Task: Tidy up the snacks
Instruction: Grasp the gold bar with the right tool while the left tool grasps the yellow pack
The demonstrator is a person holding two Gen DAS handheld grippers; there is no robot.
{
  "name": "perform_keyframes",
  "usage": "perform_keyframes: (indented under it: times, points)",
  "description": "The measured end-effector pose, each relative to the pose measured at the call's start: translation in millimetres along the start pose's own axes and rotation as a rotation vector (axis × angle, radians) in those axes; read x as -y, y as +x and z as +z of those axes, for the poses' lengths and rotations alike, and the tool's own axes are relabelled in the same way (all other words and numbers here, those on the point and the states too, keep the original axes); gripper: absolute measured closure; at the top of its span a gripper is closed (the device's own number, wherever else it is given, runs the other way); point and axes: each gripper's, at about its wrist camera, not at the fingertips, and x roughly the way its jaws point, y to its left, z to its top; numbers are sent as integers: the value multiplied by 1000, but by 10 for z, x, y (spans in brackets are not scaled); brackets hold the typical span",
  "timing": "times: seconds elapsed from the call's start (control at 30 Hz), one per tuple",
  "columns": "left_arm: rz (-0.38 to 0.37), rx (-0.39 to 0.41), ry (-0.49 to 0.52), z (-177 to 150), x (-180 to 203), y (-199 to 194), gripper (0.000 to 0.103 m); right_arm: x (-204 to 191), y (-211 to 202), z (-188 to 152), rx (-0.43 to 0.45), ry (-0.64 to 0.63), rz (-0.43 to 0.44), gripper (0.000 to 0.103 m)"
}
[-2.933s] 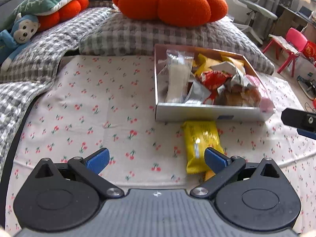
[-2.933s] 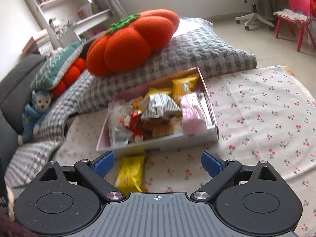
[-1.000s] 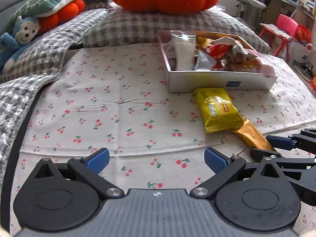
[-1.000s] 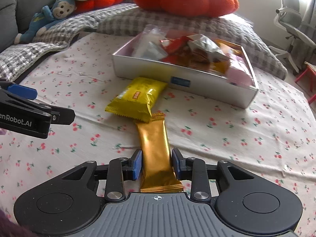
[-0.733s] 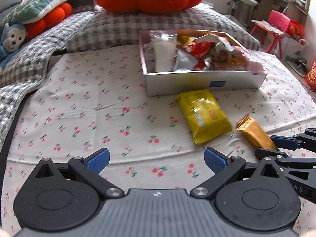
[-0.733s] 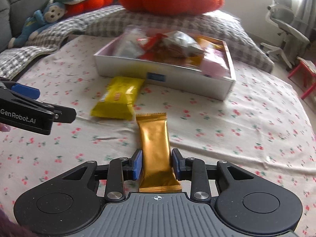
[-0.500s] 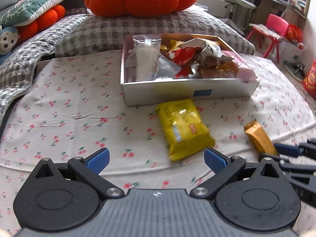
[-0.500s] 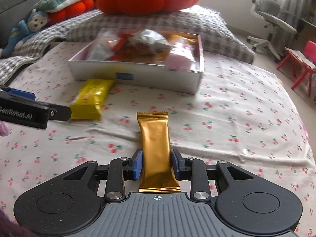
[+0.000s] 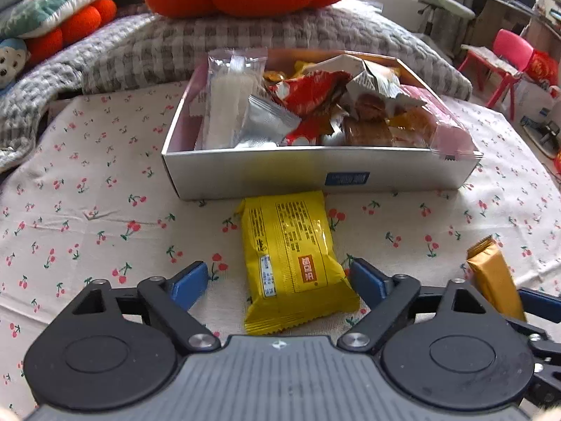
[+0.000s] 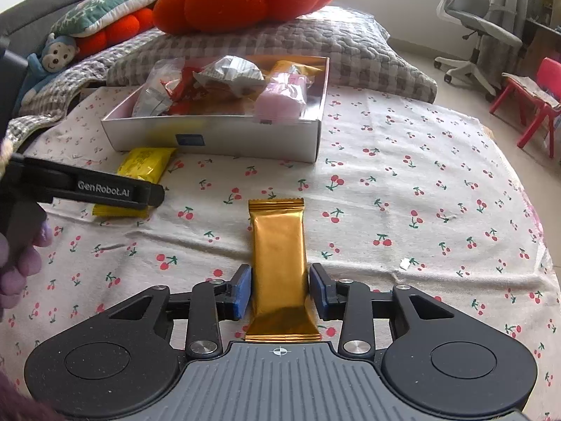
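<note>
Fingers of the left gripper gape wide astride the flat yellow foil snack packet, its long axis running toward the silver cardboard snack box just beyond. Right gripper pinches the gold foil-wrapped bar lengthwise, well short of the box.

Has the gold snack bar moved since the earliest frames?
Yes. The gold snack bar was tucked under the yellow packet near the box; the right gripper has pulled it clear, rightward.
</note>
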Motion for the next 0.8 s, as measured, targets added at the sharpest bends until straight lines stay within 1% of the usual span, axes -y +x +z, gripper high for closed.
perform_keyframes:
  times: [0.03,0.1,0.2,0.23,0.3,0.33,0.4,0.43,0.53,0.6,0.73,0.77,0.8]
  points:
    - [7,7,4,-2,9,-1,14,15,2,2,-1,0,2,61]
    - [13,18,13,-13,20,-8,14,49,8,3,-3,0,5,49]
    - [2,24,3,-34,0,-16,15,93,19,-7,0,5,11,39]
    - [-3,25,-5,-41,-12,-17,15,100,21,-12,1,4,10,38]
    - [-14,28,-10,-47,-26,-20,18,110,23,-19,2,-1,8,33]
    - [-20,30,-4,-51,-30,-28,20,113,24,-23,4,-3,6,33]
    - [-31,31,7,-58,-36,-48,27,117,25,-29,7,-5,6,31]
    - [-35,30,11,-63,-37,-59,29,117,26,-30,8,-6,4,31]
    - [-43,26,26,-69,-17,-76,38,109,28,-31,9,-5,0,31]
    - [-43,25,42,-75,1,-93,48,106,33,-24,9,-4,-2,31]
    - [-38,25,59,-76,20,-111,50,95,43,-16,9,-5,-4,32]
    - [-38,23,56,-71,17,-110,51,95,44,-15,9,-5,-3,34]
    - [-39,21,53,-71,11,-117,52,100,40,-16,11,-4,0,38]
